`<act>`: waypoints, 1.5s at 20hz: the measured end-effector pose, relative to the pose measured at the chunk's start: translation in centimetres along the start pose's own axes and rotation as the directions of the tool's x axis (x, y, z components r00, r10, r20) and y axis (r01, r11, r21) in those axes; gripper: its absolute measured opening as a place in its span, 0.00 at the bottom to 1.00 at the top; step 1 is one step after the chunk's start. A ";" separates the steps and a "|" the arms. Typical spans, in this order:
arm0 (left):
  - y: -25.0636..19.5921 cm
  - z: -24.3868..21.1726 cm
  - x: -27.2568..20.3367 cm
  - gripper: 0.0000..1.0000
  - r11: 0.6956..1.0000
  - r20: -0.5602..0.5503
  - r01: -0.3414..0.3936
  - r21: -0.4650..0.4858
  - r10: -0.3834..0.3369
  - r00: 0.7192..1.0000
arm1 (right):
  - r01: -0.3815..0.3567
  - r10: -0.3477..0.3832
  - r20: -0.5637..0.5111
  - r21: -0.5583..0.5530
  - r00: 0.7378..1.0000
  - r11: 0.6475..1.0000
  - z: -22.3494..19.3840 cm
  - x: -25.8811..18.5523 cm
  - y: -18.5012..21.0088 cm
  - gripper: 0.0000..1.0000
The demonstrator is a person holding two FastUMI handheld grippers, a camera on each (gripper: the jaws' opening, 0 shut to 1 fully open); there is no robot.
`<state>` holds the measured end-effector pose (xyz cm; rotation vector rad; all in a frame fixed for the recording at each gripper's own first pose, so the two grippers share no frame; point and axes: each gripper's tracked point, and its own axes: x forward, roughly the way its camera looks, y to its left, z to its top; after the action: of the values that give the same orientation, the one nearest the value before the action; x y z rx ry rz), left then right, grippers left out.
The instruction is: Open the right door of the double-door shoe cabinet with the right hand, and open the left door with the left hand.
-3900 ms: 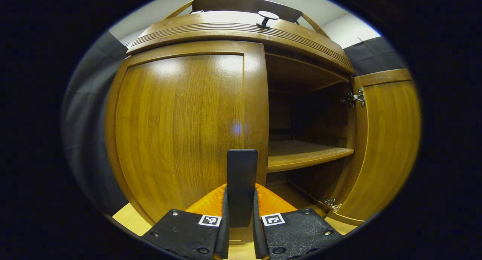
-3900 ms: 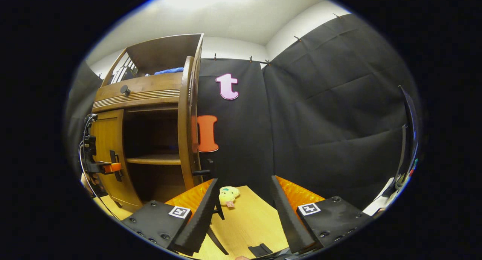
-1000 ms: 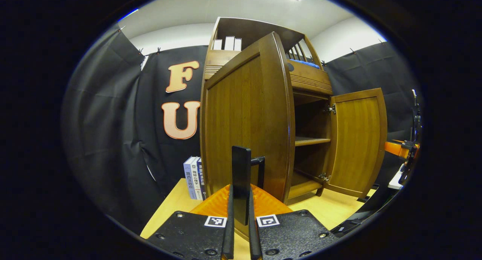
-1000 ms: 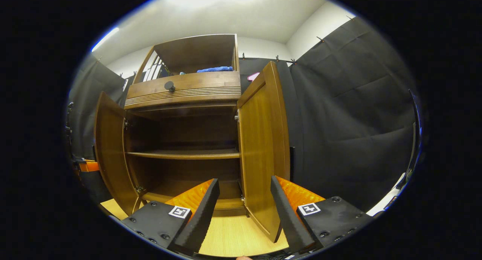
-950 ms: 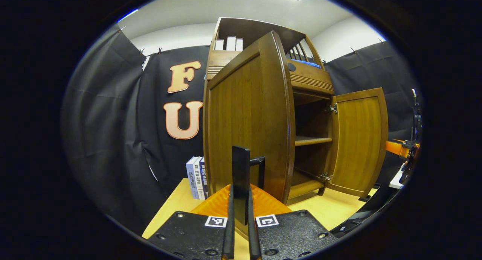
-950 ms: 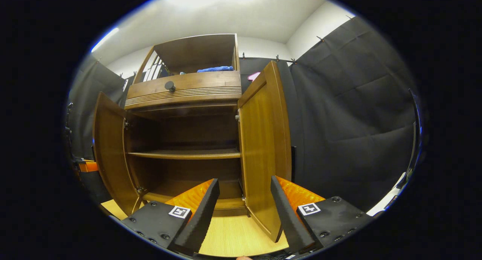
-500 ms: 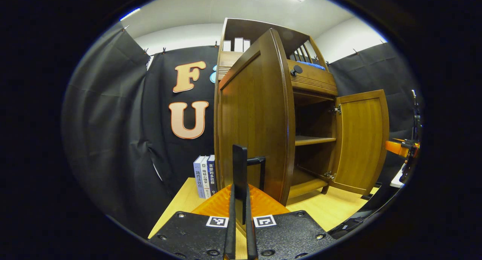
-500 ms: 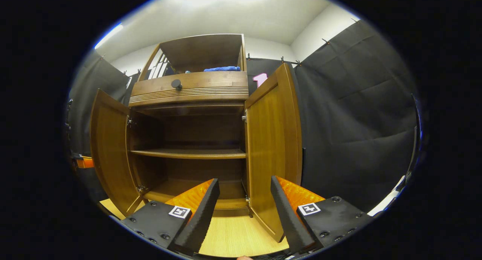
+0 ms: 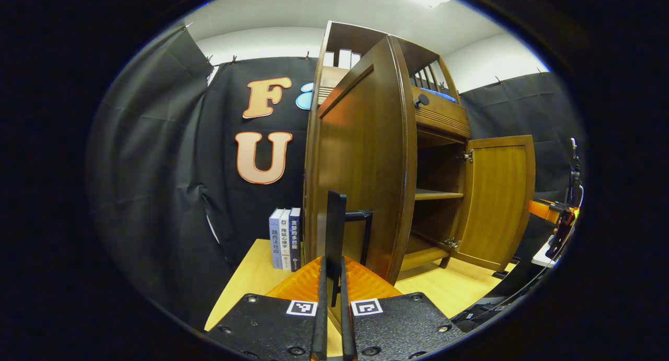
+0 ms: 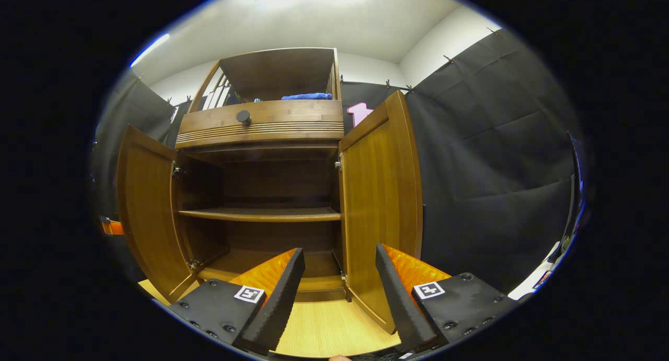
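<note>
Since a moment ago we've swung the left door [image 9: 360,157] wider, left gripper [image 9: 332,277] clamped on its handle [image 9: 360,230] for leverage; right door [image 10: 381,204] stands open; right gripper [image 10: 337,277] spread, empty.

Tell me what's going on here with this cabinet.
A person is opening a wooden shoe cabinet with a hand-held tool in each hand. Both doors now stand wide open. The left tool is shut on the handle of the left door. The right tool is open, clear of the right door. Shelves inside look bare.
</note>
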<state>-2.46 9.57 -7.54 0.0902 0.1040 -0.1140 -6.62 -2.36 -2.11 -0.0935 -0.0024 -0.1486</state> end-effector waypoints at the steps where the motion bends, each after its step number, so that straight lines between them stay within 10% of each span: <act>1: 0.1 -0.3 -0.1 0.10 1.000 -0.005 0.008 -0.012 -0.008 1.000 | 0.002 -0.002 -0.001 0.000 1.000 1.000 0.0 -0.1 0.1 0.89; 19: 7.0 0.4 -3.9 0.10 0.995 0.043 -0.095 -0.021 0.095 0.995 | 0.003 -0.003 -0.007 -0.029 1.000 1.000 -0.1 0.4 2.0 0.94; 30: 2.0 6.1 -7.7 0.09 0.991 0.169 -0.119 -0.056 0.127 0.977 | -0.003 0.003 -0.005 -0.014 1.000 1.000 0.4 0.2 0.0 0.89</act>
<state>-9.23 11.85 -0.48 0.0410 -0.0716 0.0046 -6.46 -2.33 -1.75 -0.1069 0.0038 -0.1463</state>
